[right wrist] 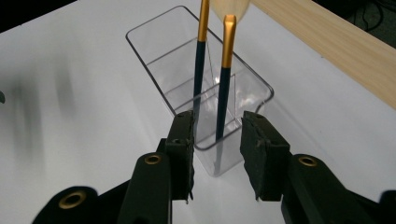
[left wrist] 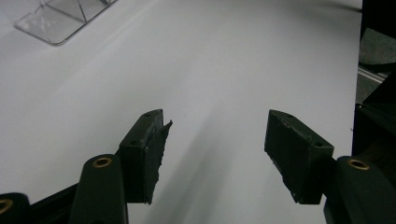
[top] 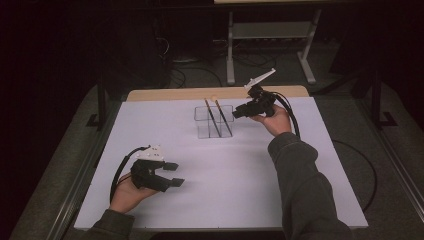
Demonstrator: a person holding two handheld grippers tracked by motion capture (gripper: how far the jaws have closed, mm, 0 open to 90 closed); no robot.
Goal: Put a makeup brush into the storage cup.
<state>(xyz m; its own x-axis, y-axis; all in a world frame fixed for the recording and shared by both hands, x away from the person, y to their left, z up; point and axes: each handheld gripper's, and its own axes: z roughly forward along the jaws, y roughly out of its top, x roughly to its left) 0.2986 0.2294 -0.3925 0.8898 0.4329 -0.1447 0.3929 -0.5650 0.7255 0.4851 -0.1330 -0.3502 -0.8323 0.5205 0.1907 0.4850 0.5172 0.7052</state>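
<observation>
A clear plastic container point(top: 201, 128) stands on the white table towards the back, and its rim point(right wrist: 154, 41) runs away from my right gripper. Two brushes with dark blue handles and gold ferrules lean in it: one point(right wrist: 200, 60) on the left, one point(right wrist: 225, 70) on the right. My right gripper point(right wrist: 218, 116) is open, jaws a little apart, right at the container's near end with nothing clamped. From above, that right gripper point(top: 236, 114) sits just right of the container. My left gripper point(top: 176, 174) rests open at the front left, jaws wide apart over bare table point(left wrist: 217, 116).
A white sheet point(top: 225, 175) covers the table, with a wooden strip point(top: 175, 93) along its far edge. A corner of the container point(left wrist: 56, 23) lies far off in the left gripper view. A grey metal stand point(top: 270, 31) and cables are on the floor beyond the table.
</observation>
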